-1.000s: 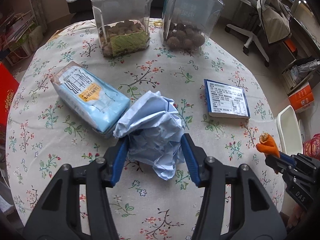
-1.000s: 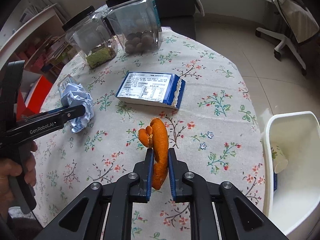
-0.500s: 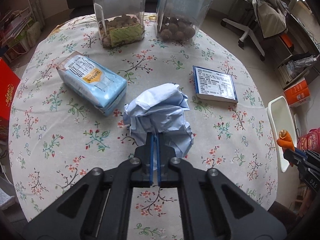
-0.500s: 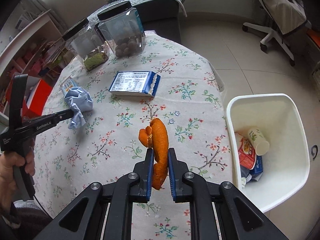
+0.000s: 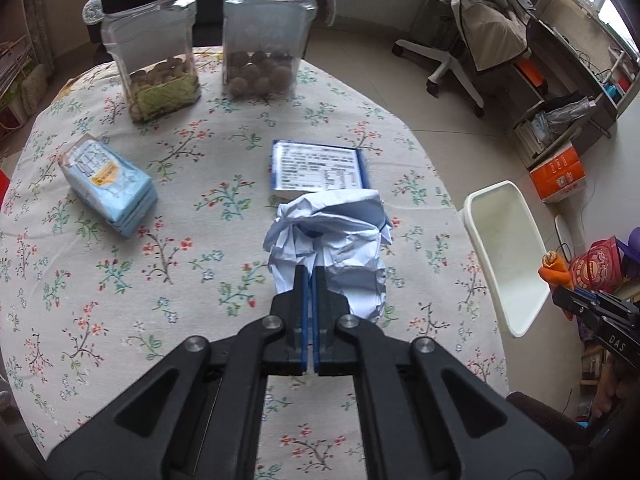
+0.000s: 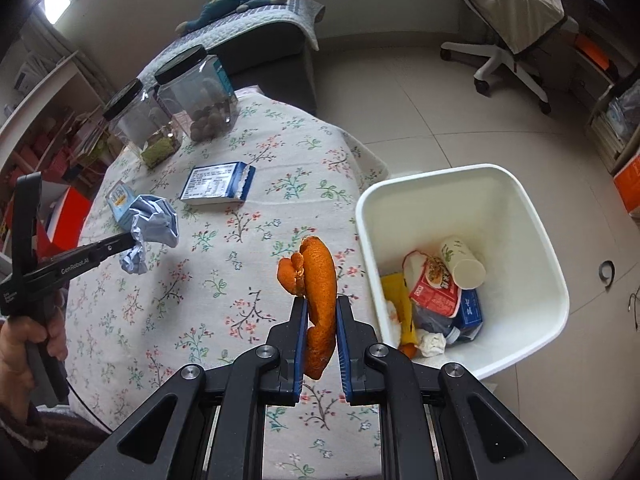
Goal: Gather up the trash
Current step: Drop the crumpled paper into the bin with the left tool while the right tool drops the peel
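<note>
Crumpled paper (image 5: 332,248) hides blue box's (image 5: 318,164) near edge, L jaws pinching.

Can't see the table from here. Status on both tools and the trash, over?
Left tool shut on crumpled blue paper, lifted off the table. Right tool shut on orange peel, beside the white bin. Nothing blocking the bin.

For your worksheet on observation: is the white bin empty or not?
Not empty. The white bin holds a paper cup, a red packet and other wrappers.

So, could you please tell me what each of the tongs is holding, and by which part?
Left tongs: crumpled blue paper, near lower edge. Right tongs: orange peel, lower half.
</note>
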